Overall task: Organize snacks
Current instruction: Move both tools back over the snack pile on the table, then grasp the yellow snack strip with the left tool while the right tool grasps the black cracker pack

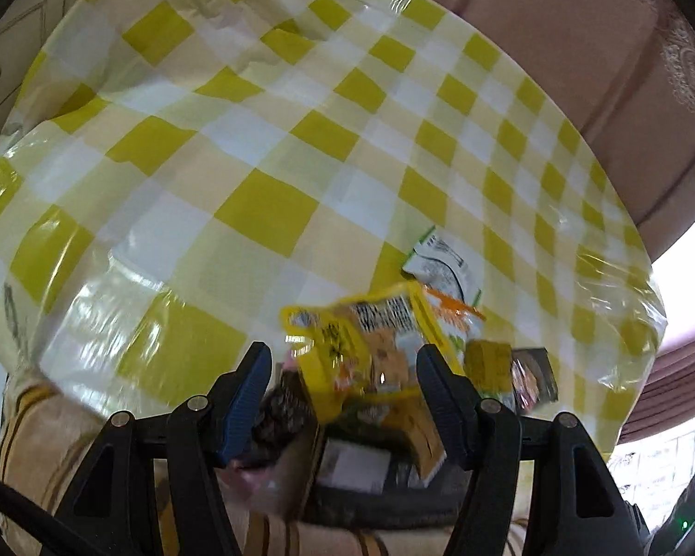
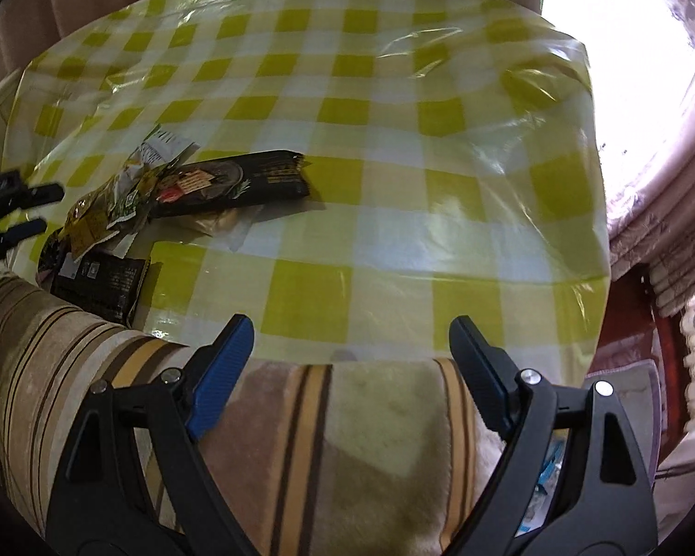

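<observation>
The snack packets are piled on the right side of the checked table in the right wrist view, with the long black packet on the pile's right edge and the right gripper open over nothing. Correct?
Not quite. The right wrist view shows the snack packets piled on the left side of the checked table. The long black packet and the empty right gripper are as you say.

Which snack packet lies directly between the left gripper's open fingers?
The yellow packet: it lies between the left gripper fingers, while the white-green packet lies beyond it.
</observation>
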`<state>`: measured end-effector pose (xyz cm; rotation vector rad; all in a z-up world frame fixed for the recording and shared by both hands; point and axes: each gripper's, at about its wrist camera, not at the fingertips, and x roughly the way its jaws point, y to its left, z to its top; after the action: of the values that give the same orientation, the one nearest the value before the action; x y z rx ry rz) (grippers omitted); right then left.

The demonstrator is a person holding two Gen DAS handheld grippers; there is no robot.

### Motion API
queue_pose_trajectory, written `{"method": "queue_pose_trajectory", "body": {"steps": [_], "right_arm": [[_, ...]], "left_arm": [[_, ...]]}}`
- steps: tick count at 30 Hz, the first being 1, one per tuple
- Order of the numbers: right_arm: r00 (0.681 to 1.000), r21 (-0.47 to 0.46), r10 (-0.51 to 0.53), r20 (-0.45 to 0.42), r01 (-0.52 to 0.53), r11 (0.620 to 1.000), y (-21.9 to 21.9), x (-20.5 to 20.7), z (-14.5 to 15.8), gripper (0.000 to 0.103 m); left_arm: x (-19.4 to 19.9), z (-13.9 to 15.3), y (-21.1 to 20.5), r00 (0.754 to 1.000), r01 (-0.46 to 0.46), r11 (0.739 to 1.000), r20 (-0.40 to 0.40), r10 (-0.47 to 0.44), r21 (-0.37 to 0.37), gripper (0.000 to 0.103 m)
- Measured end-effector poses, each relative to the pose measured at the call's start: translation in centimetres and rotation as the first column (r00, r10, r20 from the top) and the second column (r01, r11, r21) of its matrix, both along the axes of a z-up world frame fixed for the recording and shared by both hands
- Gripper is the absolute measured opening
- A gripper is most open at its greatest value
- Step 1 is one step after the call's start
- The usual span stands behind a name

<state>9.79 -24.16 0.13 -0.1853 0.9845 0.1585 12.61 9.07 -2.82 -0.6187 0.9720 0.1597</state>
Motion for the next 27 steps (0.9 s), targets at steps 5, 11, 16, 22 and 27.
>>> {"method": "queue_pose_trajectory", "body": {"steps": [5, 11, 16, 22, 27], "right_arm": [[0.999, -0.025, 0.035, 0.003, -0.035, 0.999, 1.0, 1.1, -0.1, 0.088], [0.997, -0.045, 0.076, 0.005, -0.075, 0.996, 2.3, 2.3, -0.3, 0.089], [0.994, -0.055, 0.113, 0.008, -0.113, 0.992, 3.3, 3.3, -0.3, 0.089], [0.987, -0.073, 0.162, 0.005, -0.161, 0.984, 4.7, 4.6, -0.9, 0.090], [0.973, -0.124, 0.232, 0.003, -0.230, 0.965, 6.5, 5.6, -1.5, 0.090]], "left_arm": [[2.6, -2.0, -0.6, 0.993, 0.043, 0.999, -0.114, -0.040, 0.020, 0.068], [3.6, -1.9, -2.5, 0.986, 0.094, 0.982, -0.154, -0.069, 0.163, 0.061], [3.5, -2.0, -3.1, 0.984, 0.128, 0.971, -0.150, -0.099, 0.202, 0.044], [2.7, -1.4, -2.6, 0.992, 0.111, 0.982, -0.069, -0.101, 0.155, 0.028], [2.5, -1.1, -2.6, 0.993, 0.114, 0.984, -0.040, -0.110, 0.138, 0.025]]}}
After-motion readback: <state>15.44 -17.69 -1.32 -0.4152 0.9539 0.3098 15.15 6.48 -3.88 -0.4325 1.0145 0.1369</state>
